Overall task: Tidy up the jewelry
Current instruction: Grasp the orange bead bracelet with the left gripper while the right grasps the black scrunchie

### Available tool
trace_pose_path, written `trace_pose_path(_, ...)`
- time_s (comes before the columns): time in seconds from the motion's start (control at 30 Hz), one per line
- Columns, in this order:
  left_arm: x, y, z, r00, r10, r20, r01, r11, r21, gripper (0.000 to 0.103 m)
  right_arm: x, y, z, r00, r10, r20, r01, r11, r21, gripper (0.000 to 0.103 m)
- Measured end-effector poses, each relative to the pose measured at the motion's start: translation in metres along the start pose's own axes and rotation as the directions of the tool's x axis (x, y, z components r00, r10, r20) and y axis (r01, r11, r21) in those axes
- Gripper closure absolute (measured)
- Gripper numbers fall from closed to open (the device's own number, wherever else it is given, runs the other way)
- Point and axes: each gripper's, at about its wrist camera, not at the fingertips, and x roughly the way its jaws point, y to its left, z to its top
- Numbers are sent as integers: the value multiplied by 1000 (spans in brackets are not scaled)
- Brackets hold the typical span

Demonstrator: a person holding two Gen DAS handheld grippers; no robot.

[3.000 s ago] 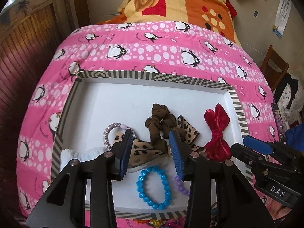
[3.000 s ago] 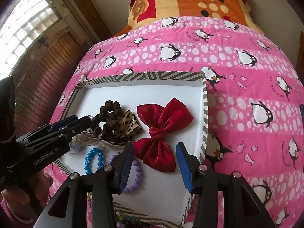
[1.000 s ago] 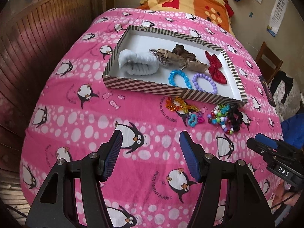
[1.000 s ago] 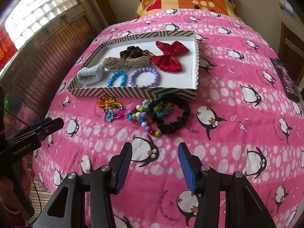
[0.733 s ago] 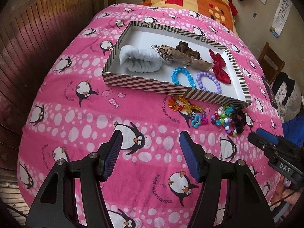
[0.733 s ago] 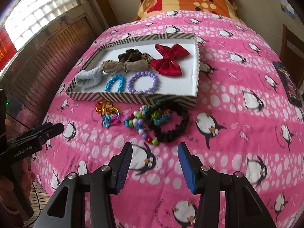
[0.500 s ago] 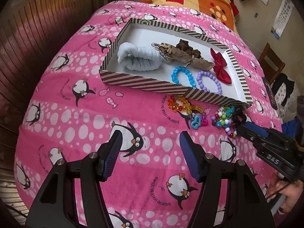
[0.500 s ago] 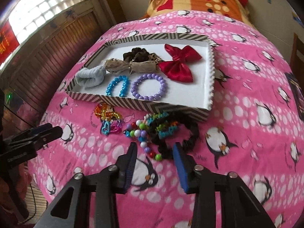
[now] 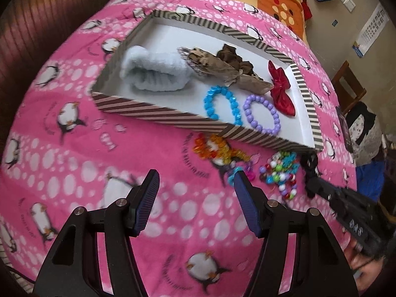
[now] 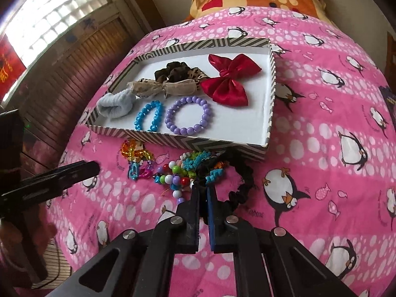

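Striped tray (image 10: 270, 104) on penguin blanket (image 10: 334, 123) holds red bow (image 10: 229, 81), purple bead bracelet (image 10: 189, 115), blue bracelet (image 10: 148, 117), leopard bow (image 10: 160, 86), brown scrunchie (image 10: 175, 70), pale headband (image 10: 115, 104). Right gripper (image 10: 203, 190) clamped on black scrunchie (image 10: 243, 180) just outside the tray's near wall. Left gripper (image 9: 195, 185) open, empty, over blanket.

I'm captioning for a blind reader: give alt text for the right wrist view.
The right claw is shut on a black scrunchie lying among loose bead bracelets on a pink penguin blanket, just before a striped tray of bows and bracelets.
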Motion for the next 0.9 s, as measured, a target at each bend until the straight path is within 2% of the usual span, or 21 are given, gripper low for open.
trace_pose_path(0.17, 24, -8, 12, 999, 1, -39, -2, 1000, -25, 41, -2, 5, -1, 1000, 20, -6, -20, 1000, -8, 98)
trace_pose_path(0.37, 39, -5, 23, 1000, 20, -23, -22, 996, -91, 41, 1, 4, -2, 999, 32, -20, -33, 999, -12, 98)
trace_pose_path(0.4, 39, -6, 24, 1000, 17, -17, -19, 996, -82, 49, 1, 4, -3, 999, 33, -22, -33, 999, -10, 98)
trace_pose_path(0.43, 40, -8, 25, 1000, 20, -21, -21, 998, -58, 72, 2, 3, -2, 999, 35, -22, -35, 999, -7, 98)
trace_pose_path(0.47, 41, -8, 25, 999, 29, -27, -30, 999, -41, 80, 2, 2, -2, 999, 38, -23, -38, 999, -4, 98)
trace_pose_path(0.5, 40, -6, 25, 1000, 22, -22, -23, 999, -38, 83, 2, 2, -1, 999, 40, -23, -40, 999, -3, 98)
trace_pose_path(0.53, 38, -2, 25, 1000, 6, -27, -7, 999, -43, 93, 2, 2, 0, 999, 42, -21, -42, 999, -4, 98)
trace_pose_path(0.7, 23, 15, 19, 999, -16, -35, 14, 999, -49, 95, -3, 11, 2, 998, 65, -14, -65, 998, -13, 98)
trace_pose_path(0.9, -13, 22, 13, 999, -48, -6, 48, 998, -32, 95, -12, 24, 5, 993, 120, 12, -120, 993, -7, 98)
